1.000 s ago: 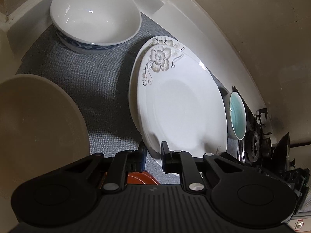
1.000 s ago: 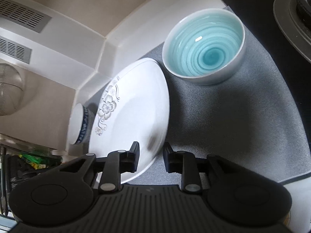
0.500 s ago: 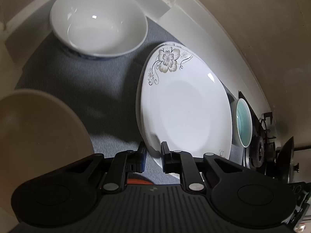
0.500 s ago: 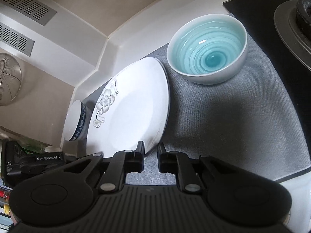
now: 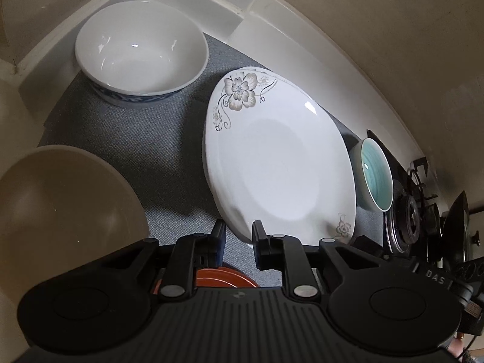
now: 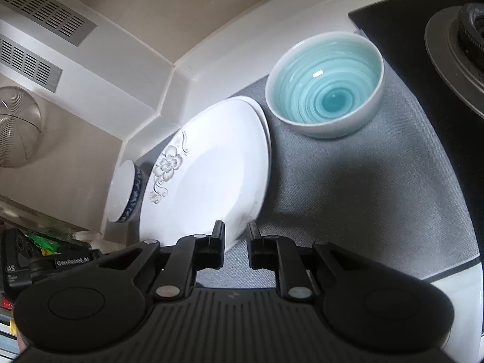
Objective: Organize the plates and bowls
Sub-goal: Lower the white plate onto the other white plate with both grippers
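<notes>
A white plate with a grey flower print point(image 5: 278, 157) is held tilted above the grey mat point(image 5: 127, 133). My left gripper point(image 5: 239, 239) is shut on its near left rim. My right gripper point(image 6: 235, 237) is shut on its near right rim; the plate shows in the right wrist view point(image 6: 208, 181). A second white rim peeks out just behind the plate's edge. A white bowl with a blue band point(image 5: 140, 51) stands at the back left. A teal-glazed bowl point(image 6: 325, 83) stands to the right of the plate. A beige bowl point(image 5: 63, 208) is close at the left.
An orange-red dish point(image 5: 217, 276) lies under my left gripper. A gas hob with burner point(image 5: 411, 214) lies at the right, past the teal bowl. White wall ledges point(image 5: 266, 6) border the mat at the back. A wire strainer point(image 6: 18, 127) hangs at the far left.
Both wrist views have shifted and the plate's tilt in them has changed. My right gripper's jaws have narrowed onto the rim. The bowls have stayed put.
</notes>
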A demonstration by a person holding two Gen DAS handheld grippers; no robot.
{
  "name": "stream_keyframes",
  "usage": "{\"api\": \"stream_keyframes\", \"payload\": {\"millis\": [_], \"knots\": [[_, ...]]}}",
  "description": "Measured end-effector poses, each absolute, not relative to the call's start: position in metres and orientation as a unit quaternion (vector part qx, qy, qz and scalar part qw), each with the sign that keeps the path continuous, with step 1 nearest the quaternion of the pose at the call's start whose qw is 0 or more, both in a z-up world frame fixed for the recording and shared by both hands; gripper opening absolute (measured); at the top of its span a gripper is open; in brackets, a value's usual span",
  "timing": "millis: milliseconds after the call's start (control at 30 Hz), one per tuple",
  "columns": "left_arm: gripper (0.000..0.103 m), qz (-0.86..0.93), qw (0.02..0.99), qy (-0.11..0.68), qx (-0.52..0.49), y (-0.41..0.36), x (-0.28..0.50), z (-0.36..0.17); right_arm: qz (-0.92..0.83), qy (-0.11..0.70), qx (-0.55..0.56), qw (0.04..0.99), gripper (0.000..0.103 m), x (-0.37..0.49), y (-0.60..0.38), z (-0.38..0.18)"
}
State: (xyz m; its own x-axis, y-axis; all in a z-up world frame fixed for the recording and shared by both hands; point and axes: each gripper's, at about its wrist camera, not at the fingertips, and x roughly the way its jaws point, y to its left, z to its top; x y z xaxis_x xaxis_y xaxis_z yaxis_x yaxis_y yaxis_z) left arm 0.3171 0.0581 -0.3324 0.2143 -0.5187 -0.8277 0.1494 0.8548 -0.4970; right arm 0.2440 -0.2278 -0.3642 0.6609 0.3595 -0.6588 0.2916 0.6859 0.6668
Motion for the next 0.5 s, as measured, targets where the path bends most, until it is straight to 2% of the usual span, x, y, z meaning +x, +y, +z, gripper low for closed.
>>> {"api": "stream_keyframes", "payload": {"millis": [433,500], "knots": [[0.02,-0.195,0.77,0.59,-0.147,0.062,0.335,-0.335,0.008,0.416,0.398,0.818,0.018,0.245,-0.223,-0.37],[0.02,-0.198,0.774,0.587,-0.134,0.059,0.334,-0.333,-0.003,0.416,0.399,0.817,0.032,0.246,-0.23,-0.372]]}}
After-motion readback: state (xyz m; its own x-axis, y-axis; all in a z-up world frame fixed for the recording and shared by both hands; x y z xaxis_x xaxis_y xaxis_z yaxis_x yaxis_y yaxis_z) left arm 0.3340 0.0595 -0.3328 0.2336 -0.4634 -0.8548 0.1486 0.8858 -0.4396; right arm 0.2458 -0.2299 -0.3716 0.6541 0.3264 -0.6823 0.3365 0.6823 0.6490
